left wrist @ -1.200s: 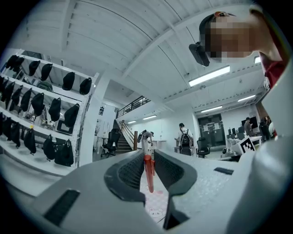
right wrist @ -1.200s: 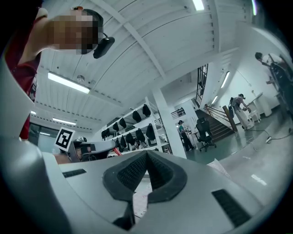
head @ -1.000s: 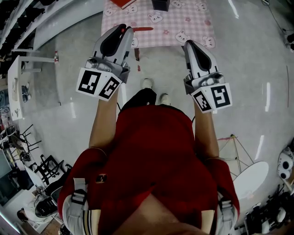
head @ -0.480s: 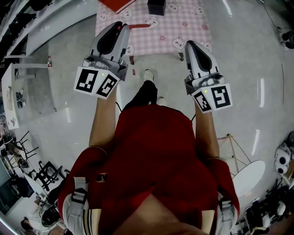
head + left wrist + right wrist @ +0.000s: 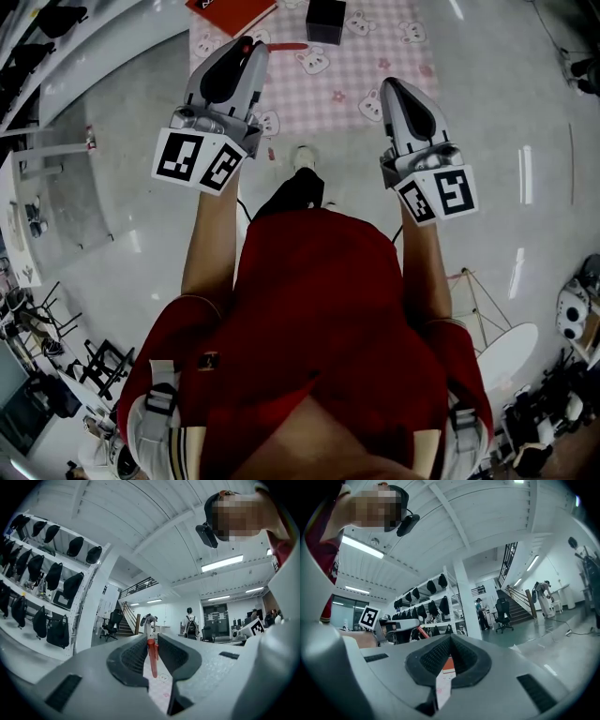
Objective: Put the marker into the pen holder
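My left gripper point(image 5: 246, 47) is shut on a red marker point(image 5: 289, 46), which sticks out sideways to the right over the near part of the pink checked table point(image 5: 347, 70). In the left gripper view the marker point(image 5: 152, 658) stands pinched between the closed jaws of that gripper point(image 5: 151, 641). A black square pen holder point(image 5: 325, 19) stands on the table at the far edge of the head view, beyond and right of the marker. My right gripper point(image 5: 390, 87) hovers over the table's near right edge, its jaws point(image 5: 451, 639) shut with nothing between them.
A red book point(image 5: 230, 11) lies on the table left of the pen holder. Shiny grey floor surrounds the table, with white shelving point(image 5: 56, 155) at the left. The person's red shirt fills the lower head view. Other people stand far off in the gripper views.
The person has stepped towards the table: the table, pen holder and red book have slid down into view. Both grippers keep their pose, the left still holding the marker.
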Tool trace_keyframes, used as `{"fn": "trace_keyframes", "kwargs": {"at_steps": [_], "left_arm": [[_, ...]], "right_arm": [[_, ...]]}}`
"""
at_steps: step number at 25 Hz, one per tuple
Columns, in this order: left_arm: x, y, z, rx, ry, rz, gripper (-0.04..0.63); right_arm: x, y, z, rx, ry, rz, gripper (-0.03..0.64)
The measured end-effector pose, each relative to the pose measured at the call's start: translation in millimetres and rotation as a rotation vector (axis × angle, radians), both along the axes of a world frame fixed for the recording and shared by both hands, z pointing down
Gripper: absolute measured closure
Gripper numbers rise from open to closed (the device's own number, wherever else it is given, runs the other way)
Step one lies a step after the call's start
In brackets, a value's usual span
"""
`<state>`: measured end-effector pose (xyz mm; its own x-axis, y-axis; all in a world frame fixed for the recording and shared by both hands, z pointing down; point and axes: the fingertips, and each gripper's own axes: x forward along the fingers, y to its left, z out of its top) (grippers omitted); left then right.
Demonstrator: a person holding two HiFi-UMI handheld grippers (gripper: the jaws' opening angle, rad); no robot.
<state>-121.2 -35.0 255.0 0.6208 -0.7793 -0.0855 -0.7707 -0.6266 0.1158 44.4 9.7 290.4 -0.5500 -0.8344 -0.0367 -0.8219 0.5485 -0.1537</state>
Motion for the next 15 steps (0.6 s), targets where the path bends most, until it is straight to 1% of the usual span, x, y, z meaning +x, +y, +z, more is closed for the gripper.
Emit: {"fn": "trace_keyframes", "kwargs": {"at_steps": [5,9,12,15], "left_arm": [[-11.7,-37.7,6.5,-0.005,0.020,0.024,0.522],[-12.3,-68.0,14.4,-0.009,0.035,0.051,0.522],[-15.0,-87.7,16.2,-0.014,0.051,0.065,0.521],[-16.1,-105.6,21.9,-0.013,0.051,0.083,0.522]], "right_arm": [[-16.0,-30.8,-5.8,0.002,0.051,0.014,0.618],[-22.5,-56.5,-8.7,0.007,0.079,0.036,0.618],[-27.4,-72.5,-11.0,0.010,0.089,0.051,0.618],[-31.5,-88.0,-6.6,0.014,0.088,0.070,0.618]]}}
